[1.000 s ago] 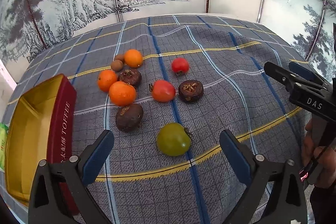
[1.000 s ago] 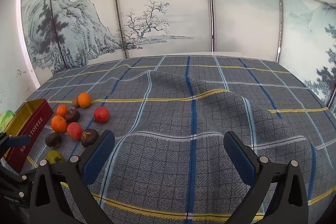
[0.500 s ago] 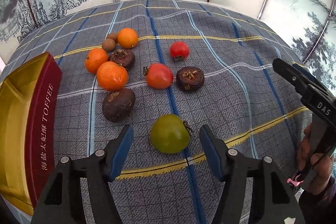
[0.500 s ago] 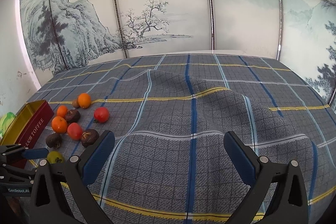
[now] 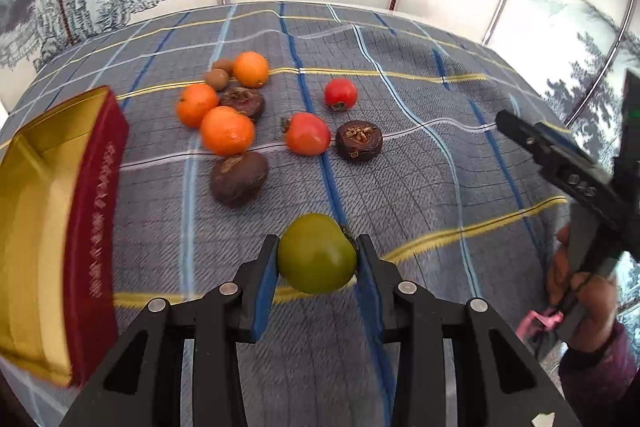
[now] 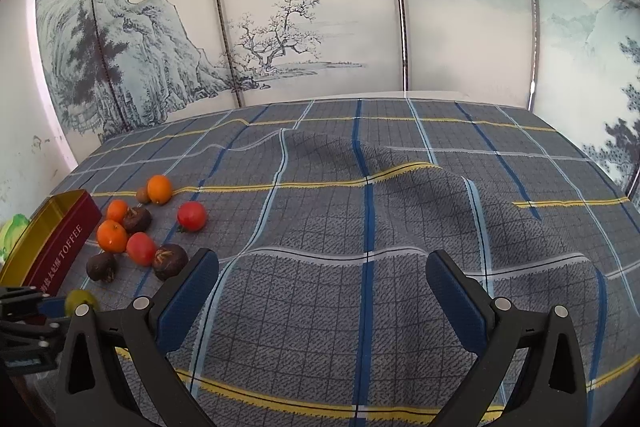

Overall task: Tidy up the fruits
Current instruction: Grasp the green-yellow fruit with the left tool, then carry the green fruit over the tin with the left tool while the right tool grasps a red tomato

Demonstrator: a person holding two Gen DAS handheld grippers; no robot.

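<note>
Ok so right now I've got the left gripper [image 5: 317, 261] clamped on the green fruit [image 5: 316, 253], one blue pad on each side of it, sitting right at the near end of the pile on the plaid cloth [image 5: 420, 187]. Can't tell from the wrist cam whether it's lifted off the cloth or just resting there, so I'd call this the grab step of the first fruit, basically the start of the job. Everything else is loose on the surface: three oranges [image 5: 227, 130], two red fruits [image 5: 307, 133], three dark brown ones [image 5: 238, 179] and a couple of small brown ones [image 5: 217, 79] at the far end, all bunched close together. The toffee tin [image 5: 94, 211] is open and sits just to the left of the pile, gold inside, nothing in it that I can see. I'm guessing that's where stuff goes. The right gripper [image 6: 322, 291] is hanging over bare cloth well away from the fruit, fingers spread wide with nothing between them. Next move as I see it: lift the green one straight up enough to clear the tin's red wall, swing left, and let go low inside so it doesn't bounce or roll. The grip looks centred, but it's a round smooth thing, so I wouldn't jerk it. After that the nearest dark brown one looks like the easy pick, since it has a bit of room on its near side.
</note>
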